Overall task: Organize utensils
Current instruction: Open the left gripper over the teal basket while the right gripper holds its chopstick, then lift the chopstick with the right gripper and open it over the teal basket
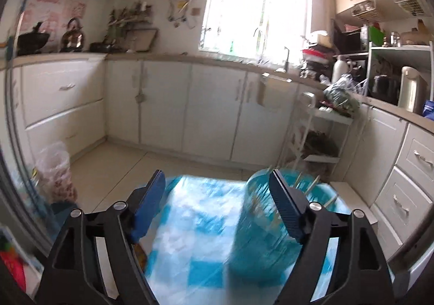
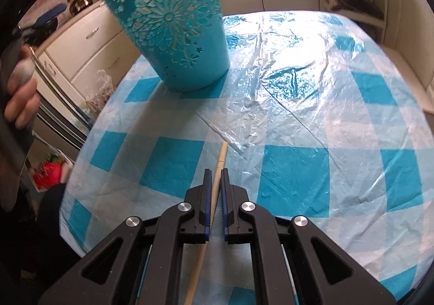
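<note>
My right gripper (image 2: pixel 216 173) is shut on a pale wooden chopstick (image 2: pixel 221 154), held low over the blue-and-white checked tablecloth (image 2: pixel 298 169). A teal cut-out utensil bucket (image 2: pixel 173 33) stands upright on the table ahead and to the left. My left gripper (image 1: pixel 217 183) is open and empty, raised above the table. In the left wrist view the bucket (image 1: pixel 260 237) is blurred, just right of centre beside the right finger, with several wooden sticks (image 1: pixel 312 185) standing in it.
White kitchen cabinets (image 1: pixel 190 109) and a counter line the far walls. A white rack (image 1: pixel 320 136) stands at the right. The hand holding the other gripper (image 2: pixel 21 98) shows at the left. The table edge (image 2: pixel 73 169) drops off at the left.
</note>
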`<state>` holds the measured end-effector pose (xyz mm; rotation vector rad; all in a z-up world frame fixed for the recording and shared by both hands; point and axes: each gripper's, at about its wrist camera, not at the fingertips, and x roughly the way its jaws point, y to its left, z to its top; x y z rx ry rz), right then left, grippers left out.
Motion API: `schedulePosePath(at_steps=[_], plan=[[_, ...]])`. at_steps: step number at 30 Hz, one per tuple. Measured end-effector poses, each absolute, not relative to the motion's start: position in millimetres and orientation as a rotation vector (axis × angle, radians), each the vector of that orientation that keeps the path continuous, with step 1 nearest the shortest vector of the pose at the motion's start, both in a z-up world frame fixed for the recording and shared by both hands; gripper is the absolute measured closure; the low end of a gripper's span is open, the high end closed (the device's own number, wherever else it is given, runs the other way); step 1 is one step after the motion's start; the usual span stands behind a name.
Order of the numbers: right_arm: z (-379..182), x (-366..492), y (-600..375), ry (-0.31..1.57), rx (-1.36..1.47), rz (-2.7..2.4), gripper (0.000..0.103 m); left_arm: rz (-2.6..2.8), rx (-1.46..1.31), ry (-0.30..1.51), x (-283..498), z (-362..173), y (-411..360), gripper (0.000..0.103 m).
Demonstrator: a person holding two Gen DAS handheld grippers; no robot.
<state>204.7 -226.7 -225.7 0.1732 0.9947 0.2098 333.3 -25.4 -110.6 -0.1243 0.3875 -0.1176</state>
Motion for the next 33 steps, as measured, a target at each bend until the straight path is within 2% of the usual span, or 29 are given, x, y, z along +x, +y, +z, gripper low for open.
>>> schedulePosePath(at_steps=[5, 10, 18, 23, 33], plan=[[-219.4, 202.8, -236.7, 0.993, 0.265, 0.242, 0.097, -0.101, -0.132, 0.547, 327.9, -168.7, -11.9, 0.025], [-172.9, 195.1, -261.7, 0.843, 0.457, 0.341, 0.098, -0.113, -0.122, 0.669, 329.5, -212.3, -12.1, 0.025], [-49.1, 225.8, -272.9, 0.497, 0.53, 0.474, 0.098, -0.149, -0.113, 0.719, 334.4, -222.6, -22.2, 0.024], [-2.2, 251.3, -262.9, 0.394, 0.487, 0.493, 0.099, -0.15, -0.144, 0.731, 337.3, -223.9, -16.9, 0.022], [1.9, 281.2, -256.4, 0.421, 0.428, 0.448, 0.102, -0.168, -0.168, 0.755, 341.3, -226.9, -14.5, 0.022]])
